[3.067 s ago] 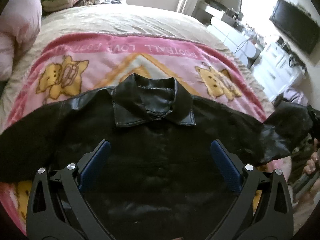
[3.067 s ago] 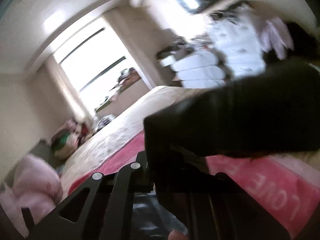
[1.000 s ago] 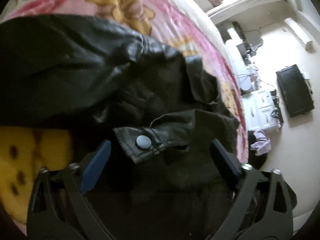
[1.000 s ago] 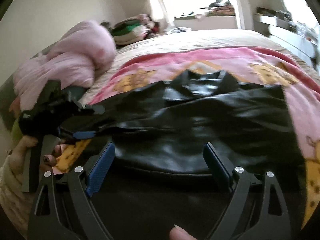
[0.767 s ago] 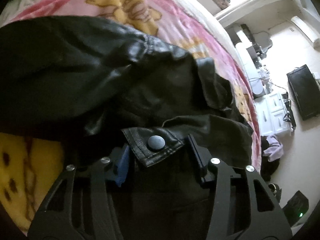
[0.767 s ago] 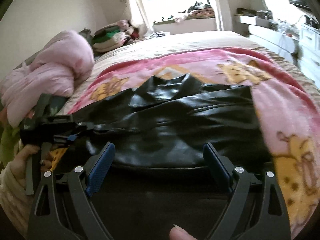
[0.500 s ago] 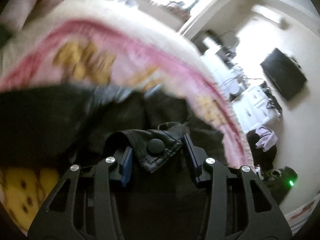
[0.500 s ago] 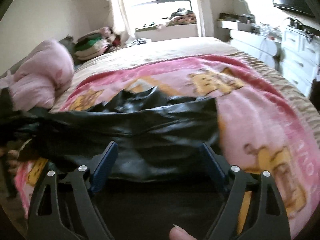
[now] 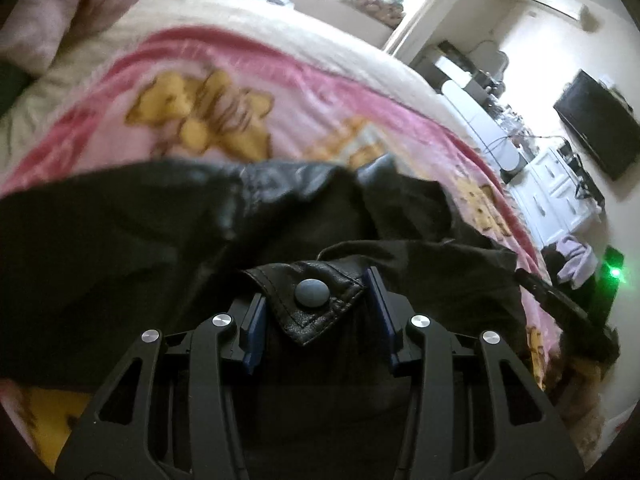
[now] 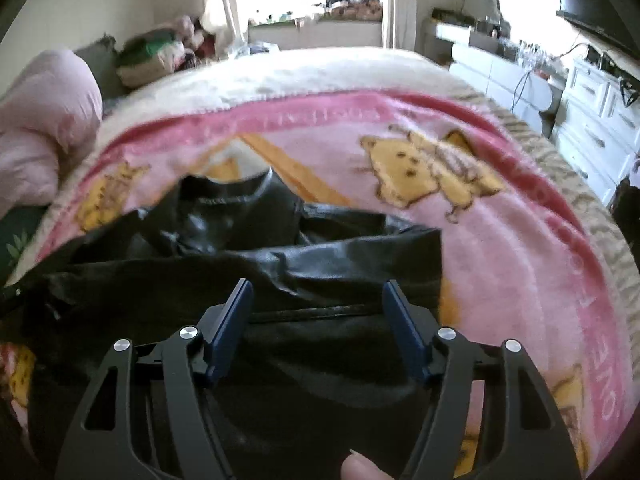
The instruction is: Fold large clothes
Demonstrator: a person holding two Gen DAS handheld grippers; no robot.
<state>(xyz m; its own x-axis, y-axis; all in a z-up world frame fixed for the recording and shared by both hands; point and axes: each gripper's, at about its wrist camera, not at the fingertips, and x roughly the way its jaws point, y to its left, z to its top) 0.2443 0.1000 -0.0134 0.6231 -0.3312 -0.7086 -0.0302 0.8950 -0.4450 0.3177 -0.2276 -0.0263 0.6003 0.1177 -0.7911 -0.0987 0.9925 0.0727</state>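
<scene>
Our left gripper (image 9: 316, 316) pinches the snap-button cuff (image 9: 316, 300) of the black leather jacket (image 10: 280, 240), which lies on the pink blanket (image 10: 500, 240). Our right gripper (image 10: 316, 328) has been closing around the near hem, pads not yet pressing.

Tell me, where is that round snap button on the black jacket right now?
In the left wrist view, the snap button sits low in the middle, on a cuff tab of the black jacket clamped between the left gripper's blue pads.
</scene>
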